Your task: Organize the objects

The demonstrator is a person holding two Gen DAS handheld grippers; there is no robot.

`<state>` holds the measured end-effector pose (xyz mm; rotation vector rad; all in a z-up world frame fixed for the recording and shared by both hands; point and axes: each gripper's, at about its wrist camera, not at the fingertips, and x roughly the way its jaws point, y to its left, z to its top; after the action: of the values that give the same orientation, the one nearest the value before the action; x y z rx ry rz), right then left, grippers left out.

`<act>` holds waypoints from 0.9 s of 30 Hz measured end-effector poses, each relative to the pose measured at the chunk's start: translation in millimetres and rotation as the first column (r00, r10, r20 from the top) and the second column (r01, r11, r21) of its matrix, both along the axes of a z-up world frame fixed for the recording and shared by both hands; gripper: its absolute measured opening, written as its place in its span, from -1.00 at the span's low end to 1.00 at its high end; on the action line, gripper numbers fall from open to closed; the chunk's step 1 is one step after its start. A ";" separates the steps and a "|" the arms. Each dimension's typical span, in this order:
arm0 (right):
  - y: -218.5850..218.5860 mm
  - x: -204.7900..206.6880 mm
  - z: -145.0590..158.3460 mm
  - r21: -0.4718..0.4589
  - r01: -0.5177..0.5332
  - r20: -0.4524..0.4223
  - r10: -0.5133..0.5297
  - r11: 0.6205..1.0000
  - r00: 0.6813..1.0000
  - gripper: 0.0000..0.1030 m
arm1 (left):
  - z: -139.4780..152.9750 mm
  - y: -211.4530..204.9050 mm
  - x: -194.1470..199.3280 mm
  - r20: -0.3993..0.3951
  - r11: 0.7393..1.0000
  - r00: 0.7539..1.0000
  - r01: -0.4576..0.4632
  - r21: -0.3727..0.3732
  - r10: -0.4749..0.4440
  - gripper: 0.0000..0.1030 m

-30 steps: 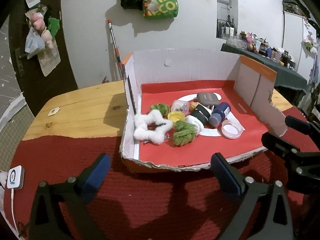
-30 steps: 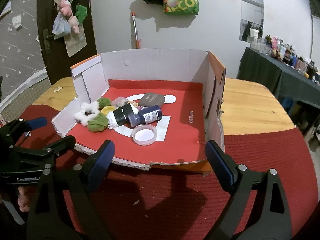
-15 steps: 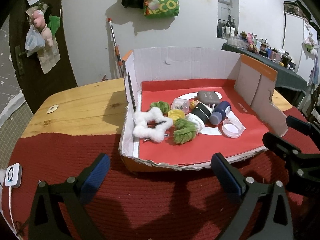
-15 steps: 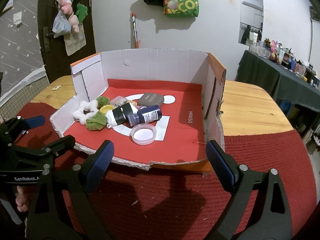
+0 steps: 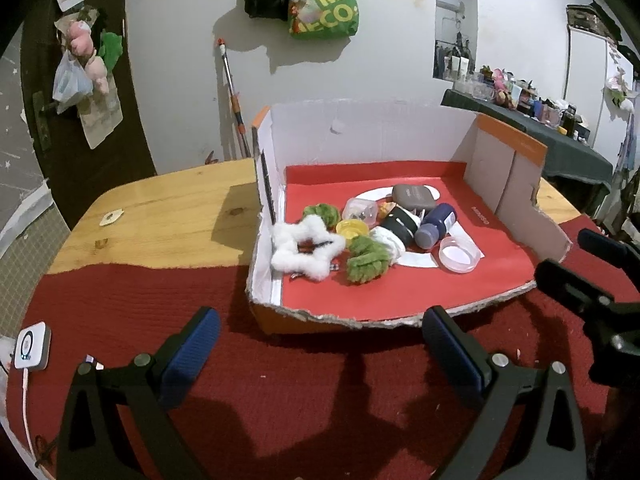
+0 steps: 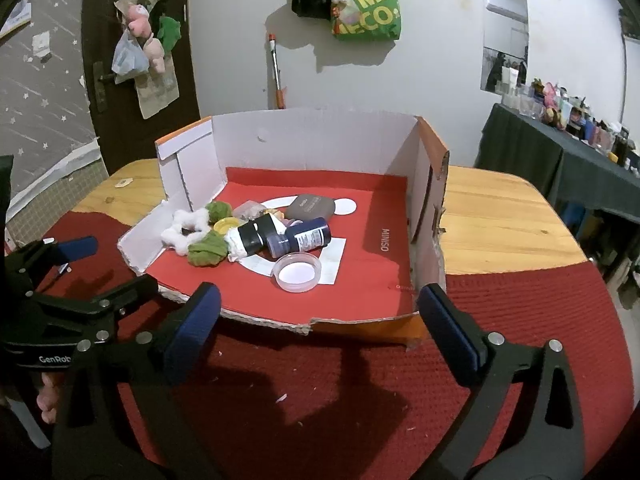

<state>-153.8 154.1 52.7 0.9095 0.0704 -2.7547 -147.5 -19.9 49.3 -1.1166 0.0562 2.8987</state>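
A torn cardboard box (image 5: 374,134) with a red floor stands on the table, its front side open toward me. Inside lie a white fluffy star (image 5: 306,250), two green pompoms (image 5: 366,260), a yellow lid (image 5: 352,227), a black-and-white bottle (image 5: 398,226), a dark blue bottle (image 6: 300,238), a grey case (image 6: 310,207) and a clear round dish (image 6: 296,272). My left gripper (image 5: 318,332) hangs open in front of the box's left corner, holding nothing. My right gripper (image 6: 318,308) is opening in front of the box's right half, with nothing between its fingers.
A red knitted cloth (image 5: 320,400) covers the near part of the wooden table (image 5: 160,216). A small white device (image 5: 32,346) on a cable lies at the left edge. A dark-covered side table (image 6: 560,160) crowded with bottles stands at the right.
The right gripper's fingers have spread a little wider. Both views have barely shifted, and the things in the box lie as before.
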 end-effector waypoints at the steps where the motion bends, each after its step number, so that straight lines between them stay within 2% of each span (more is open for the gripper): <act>1: 1.0 1.0 0.8 -0.003 0.003 -0.002 -0.003 1.000 1.000 0.97 | -0.4 -0.8 0.7 0.002 1.000 1.000 -0.001 0.003 0.001 1.00; 9: 5.4 9.8 2.2 -0.006 0.016 -0.012 -0.016 1.000 1.000 1.00 | -2.2 -6.2 11.1 0.015 1.000 1.000 0.004 0.018 -0.004 1.00; 17: 5.3 18.8 -3.6 0.012 0.018 -0.001 -0.018 1.000 1.000 1.00 | -5.7 -0.3 21.2 0.019 1.000 1.000 0.012 0.002 -0.012 1.00; 27: 10.0 24.0 -17.7 0.011 0.031 0.044 -0.032 0.999 0.999 1.00 | -21.3 -0.3 22.4 0.073 1.000 0.997 0.001 0.010 -0.001 1.00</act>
<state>-129.9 164.2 35.0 0.9823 0.0637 -2.7640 -125.1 -20.2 28.1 -1.2193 0.0397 2.8508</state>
